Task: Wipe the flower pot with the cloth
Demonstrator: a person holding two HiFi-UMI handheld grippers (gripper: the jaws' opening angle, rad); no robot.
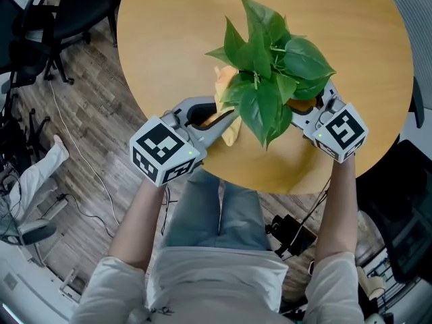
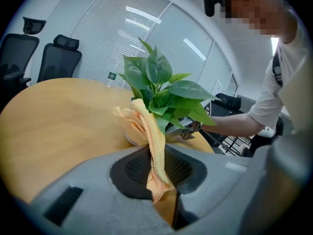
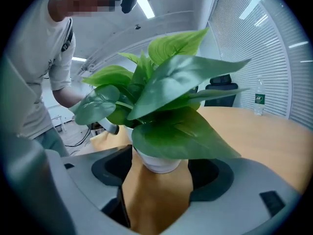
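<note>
A leafy green plant stands in a white flower pot near the front edge of the round wooden table. In the head view the leaves hide most of the pot. My right gripper is shut on the flower pot, with a pad against each side of its base. My left gripper is shut on a yellow-orange cloth. The cloth runs up from the jaws and lies against the left side of the pot. From above, the cloth bunches at the plant's left, just past the left gripper.
Black office chairs and loose cables lie on the wood floor left of the table. More chairs stand beyond the table's far edge. A water bottle stands far back on the tabletop. The person's legs are under the near edge.
</note>
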